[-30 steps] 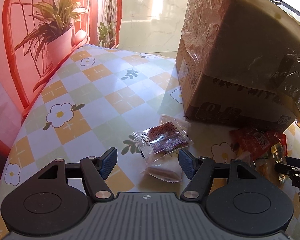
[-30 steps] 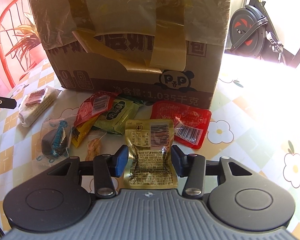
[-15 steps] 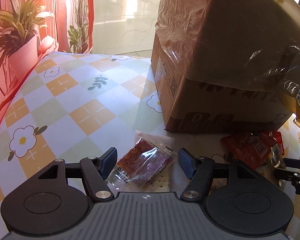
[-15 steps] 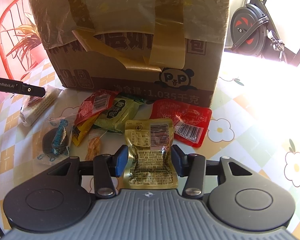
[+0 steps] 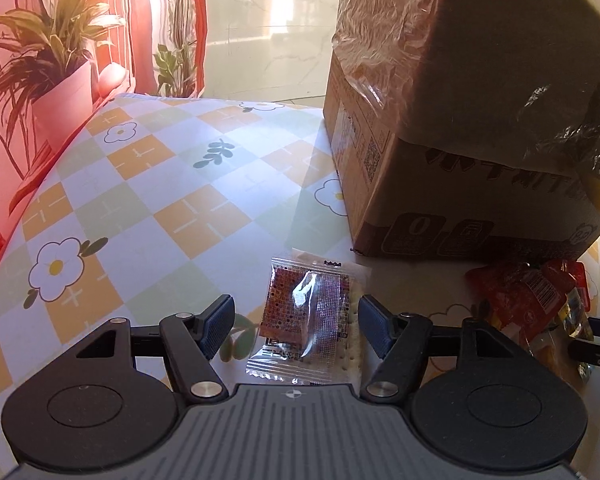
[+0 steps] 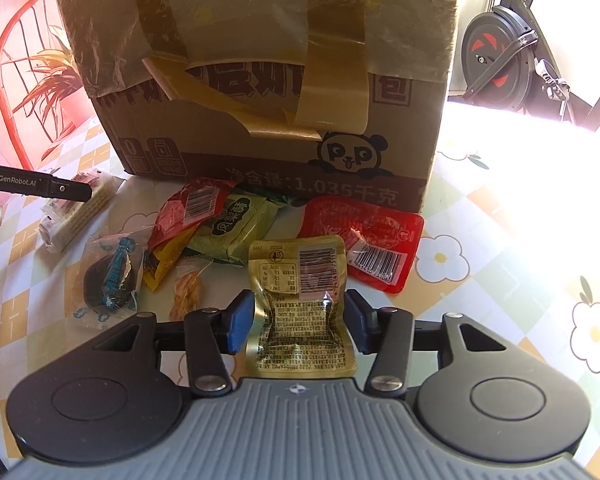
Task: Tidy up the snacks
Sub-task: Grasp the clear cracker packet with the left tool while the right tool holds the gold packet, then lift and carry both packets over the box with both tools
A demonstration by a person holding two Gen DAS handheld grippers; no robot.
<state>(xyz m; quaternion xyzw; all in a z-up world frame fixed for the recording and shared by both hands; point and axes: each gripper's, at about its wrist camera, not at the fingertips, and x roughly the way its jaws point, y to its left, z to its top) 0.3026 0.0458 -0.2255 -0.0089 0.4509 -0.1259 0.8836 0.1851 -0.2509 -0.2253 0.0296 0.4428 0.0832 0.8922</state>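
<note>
The left gripper (image 5: 296, 326) hangs over a clear cracker packet (image 5: 306, 322) that lies flat on the checked tablecloth (image 5: 140, 208); its jaws have just been opening and stand apart, the packet between them with a gap on the left side and the right pad very near its edge. The taped cardboard box (image 5: 460, 140) stands at about 1 o'clock from the packet. The right gripper (image 6: 300, 318) straddles a gold snack pouch (image 6: 300, 304), its jaws have just been opening too, and the pads sit just beside the pouch's sides without clearly pressing. From that pouch, a red packet (image 6: 364, 236) lies at 1 o'clock, a green packet (image 6: 236, 228) at 11, a dark wrapped sweet (image 6: 110, 280) at 9
</note>
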